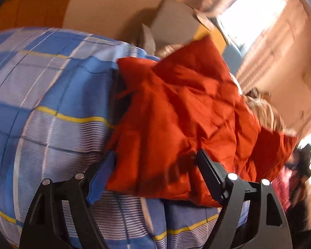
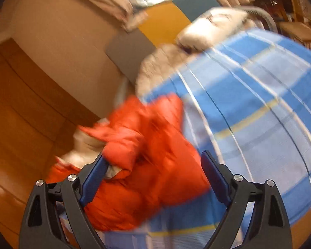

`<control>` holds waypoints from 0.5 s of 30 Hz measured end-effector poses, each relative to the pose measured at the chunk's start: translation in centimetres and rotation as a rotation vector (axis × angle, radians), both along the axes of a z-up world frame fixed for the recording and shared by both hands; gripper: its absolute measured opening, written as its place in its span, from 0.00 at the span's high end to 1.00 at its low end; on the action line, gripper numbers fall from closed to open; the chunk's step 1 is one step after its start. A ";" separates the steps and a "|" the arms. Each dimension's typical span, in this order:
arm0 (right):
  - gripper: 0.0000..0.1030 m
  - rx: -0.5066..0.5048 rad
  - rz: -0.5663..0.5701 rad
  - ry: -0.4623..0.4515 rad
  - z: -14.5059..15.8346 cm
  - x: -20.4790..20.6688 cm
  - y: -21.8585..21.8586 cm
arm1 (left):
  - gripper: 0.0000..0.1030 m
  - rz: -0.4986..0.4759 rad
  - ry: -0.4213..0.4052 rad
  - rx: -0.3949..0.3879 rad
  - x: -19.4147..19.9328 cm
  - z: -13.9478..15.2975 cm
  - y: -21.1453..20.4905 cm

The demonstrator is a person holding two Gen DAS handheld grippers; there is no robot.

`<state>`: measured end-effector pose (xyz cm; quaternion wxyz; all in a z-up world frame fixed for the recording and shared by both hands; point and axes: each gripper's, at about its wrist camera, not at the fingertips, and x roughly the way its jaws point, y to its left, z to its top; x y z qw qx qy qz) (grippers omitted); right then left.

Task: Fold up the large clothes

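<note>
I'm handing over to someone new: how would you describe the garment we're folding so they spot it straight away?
Find the bed with the blue plaid cover. Lying on it near the edge is a puffy orange-red jacket, with pale fur trim along its far side. It is the only red, quilted thing there; everything beside it is blue checked fabric or grey pillows.

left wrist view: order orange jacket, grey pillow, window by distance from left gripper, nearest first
1. orange jacket, lying between the open fingers of the left gripper.
2. grey pillow, behind the jacket, against the wall.
3. window, upper right, farthest.

A home bedroom: plaid-sheeted bed [image 1: 51, 95], pillows [image 2: 213, 29], curtained window [image 1: 250, 16], wooden floor [image 2: 20, 124].
</note>
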<state>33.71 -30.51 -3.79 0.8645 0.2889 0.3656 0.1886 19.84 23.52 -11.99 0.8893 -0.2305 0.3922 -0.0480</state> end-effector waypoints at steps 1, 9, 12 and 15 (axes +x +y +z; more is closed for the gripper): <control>0.12 0.048 -0.013 -0.032 1.0 0.1 -0.4 | 0.28 -0.009 0.011 0.022 0.5 0.0 -0.5; 0.10 -0.055 -0.031 0.075 -2.5 0.0 -1.0 | 0.60 -0.038 0.017 0.054 1.4 0.0 -1.1; 0.13 -0.112 0.018 0.140 -5.3 0.4 -0.1 | 0.60 -0.039 0.011 0.052 1.3 -0.1 -1.3; 0.21 -0.156 0.094 0.165 -7.2 1.2 1.9 | 0.72 -0.038 -0.003 0.029 1.1 0.1 -1.0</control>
